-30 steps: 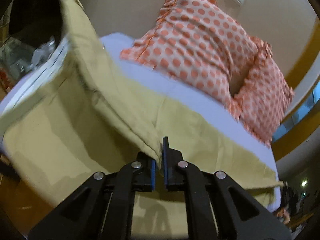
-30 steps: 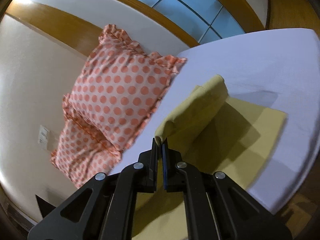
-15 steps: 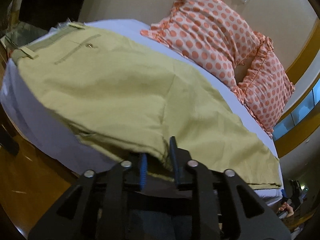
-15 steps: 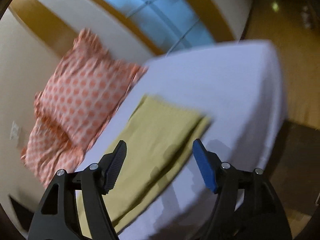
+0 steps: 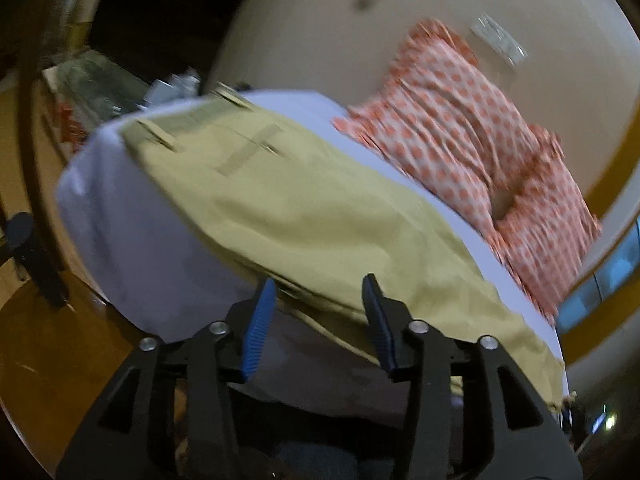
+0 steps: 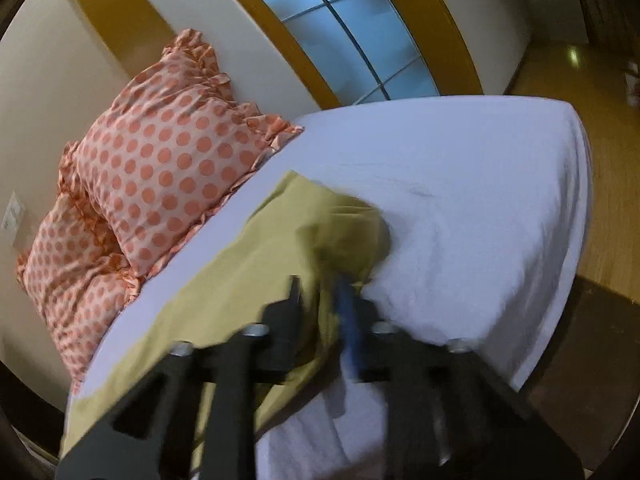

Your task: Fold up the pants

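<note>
Olive-tan pants [image 5: 304, 216] lie folded lengthwise on the white bed [image 5: 120, 200], waistband and belt loops at the far left corner. My left gripper [image 5: 318, 312] is open, its blue pads either side of the pants' near edge, holding nothing. In the right wrist view the leg end of the pants [image 6: 280, 248] is bunched at the hem. My right gripper [image 6: 320, 300] is partly closed around that bunched hem; the view is blurred, so the grip is unclear.
Two orange polka-dot pillows [image 5: 480, 152] lean against the wall at the head of the bed; they also show in the right wrist view [image 6: 160, 176]. A window [image 6: 360, 48] is behind. Wooden floor [image 6: 600, 184] surrounds the bed. Cluttered furniture [image 5: 92, 92] stands beyond the bed's left corner.
Both grippers let go of the folded-over pants, which now lie flat. The left jaws opened wider and backed off. The right gripper narrowed and moved onto the hem end.
</note>
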Demonstrator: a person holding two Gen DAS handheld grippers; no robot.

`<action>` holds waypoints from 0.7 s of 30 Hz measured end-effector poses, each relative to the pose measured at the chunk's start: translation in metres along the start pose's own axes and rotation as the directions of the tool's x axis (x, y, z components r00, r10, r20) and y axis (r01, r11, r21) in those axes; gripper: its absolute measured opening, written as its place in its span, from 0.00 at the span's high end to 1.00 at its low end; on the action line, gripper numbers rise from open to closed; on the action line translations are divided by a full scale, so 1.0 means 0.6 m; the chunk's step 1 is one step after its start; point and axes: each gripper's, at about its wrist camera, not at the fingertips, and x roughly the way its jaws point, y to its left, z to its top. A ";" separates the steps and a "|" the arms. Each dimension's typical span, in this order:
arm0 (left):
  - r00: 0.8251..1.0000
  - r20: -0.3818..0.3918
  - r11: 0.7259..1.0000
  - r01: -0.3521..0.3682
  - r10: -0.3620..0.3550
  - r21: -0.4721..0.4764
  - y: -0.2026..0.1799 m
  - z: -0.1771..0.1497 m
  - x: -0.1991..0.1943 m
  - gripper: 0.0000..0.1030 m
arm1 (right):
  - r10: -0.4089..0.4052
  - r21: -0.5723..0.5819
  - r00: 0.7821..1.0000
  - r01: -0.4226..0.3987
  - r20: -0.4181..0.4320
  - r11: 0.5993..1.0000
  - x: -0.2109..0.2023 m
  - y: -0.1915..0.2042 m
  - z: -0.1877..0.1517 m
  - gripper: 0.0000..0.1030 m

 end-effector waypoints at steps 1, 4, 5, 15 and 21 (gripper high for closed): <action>1.000 0.013 1.000 -0.013 0.013 -0.019 0.014 0.005 -0.004 0.50 | 0.012 -0.028 1.000 -0.012 0.010 1.000 0.003 0.003 -0.001 0.94; 0.999 0.019 0.998 -0.042 0.043 -0.043 0.042 0.013 -0.003 0.49 | 0.064 -0.094 0.997 -0.060 0.039 0.994 -0.003 0.032 0.008 0.96; 0.998 0.021 0.997 -0.052 0.053 -0.050 0.051 0.014 -0.002 0.47 | 0.097 -0.123 0.994 -0.091 0.047 0.988 -0.009 0.053 0.013 0.96; 0.998 0.034 0.994 -0.040 0.044 -0.103 0.094 0.008 0.002 0.43 | 0.634 -0.414 0.711 -0.698 -0.305 0.584 -0.080 0.494 -0.123 0.96; 0.999 0.012 0.996 0.036 -0.035 -0.085 0.086 0.014 0.012 0.35 | 0.405 -0.437 0.522 -0.852 -0.751 0.288 -0.073 0.687 -0.422 0.94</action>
